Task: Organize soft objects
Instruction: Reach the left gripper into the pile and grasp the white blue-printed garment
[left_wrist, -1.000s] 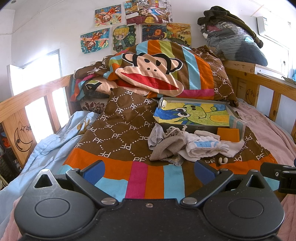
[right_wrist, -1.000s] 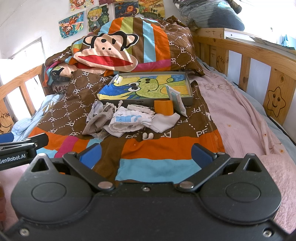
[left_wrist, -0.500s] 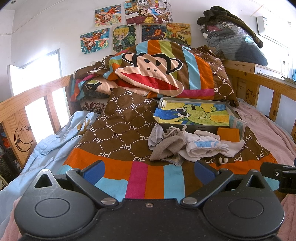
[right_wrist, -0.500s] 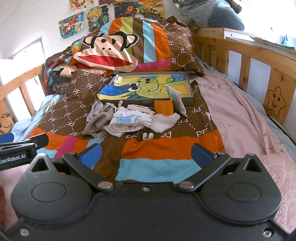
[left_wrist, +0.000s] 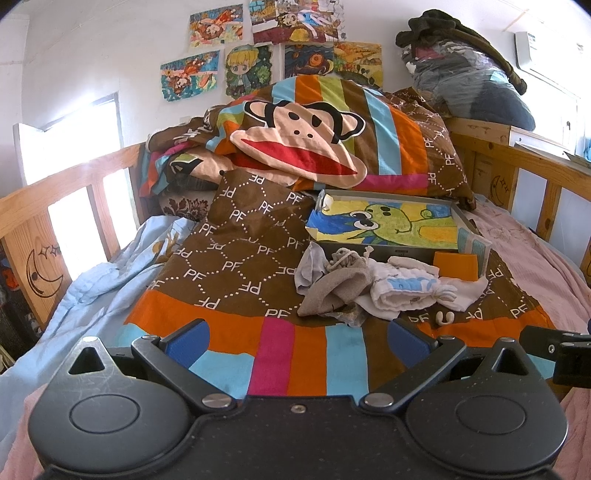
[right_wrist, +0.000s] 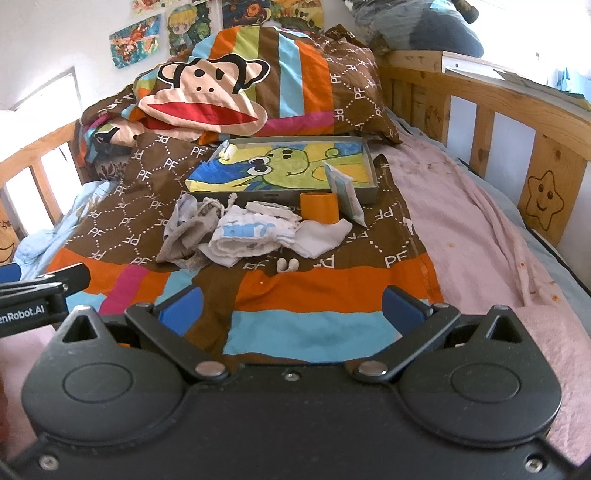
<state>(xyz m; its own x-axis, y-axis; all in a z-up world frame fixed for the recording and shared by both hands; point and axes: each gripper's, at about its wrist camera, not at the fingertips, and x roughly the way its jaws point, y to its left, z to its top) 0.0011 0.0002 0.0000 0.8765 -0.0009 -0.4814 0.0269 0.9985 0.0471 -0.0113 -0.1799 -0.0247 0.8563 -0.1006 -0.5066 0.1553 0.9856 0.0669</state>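
Observation:
A heap of soft things lies on the striped brown blanket (left_wrist: 236, 266): grey socks (left_wrist: 332, 286) (right_wrist: 184, 236), a white cloth with blue print (left_wrist: 402, 291) (right_wrist: 247, 236) and a white sock (right_wrist: 321, 238). Behind the heap stands a shallow grey tray (left_wrist: 391, 254) (right_wrist: 280, 194) lined with a green cartoon drawing. My left gripper (left_wrist: 299, 341) is open and empty, short of the heap. My right gripper (right_wrist: 291, 306) is open and empty, also short of it.
An orange cup (right_wrist: 319, 206) and a pale packet (right_wrist: 343, 192) stand at the tray's front right. A small white clip (right_wrist: 288, 264) lies before the heap. A monkey-face pillow (left_wrist: 303, 147) is behind. Wooden bed rails (right_wrist: 517, 122) run along both sides. A pink sheet (right_wrist: 480, 229) covers the right.

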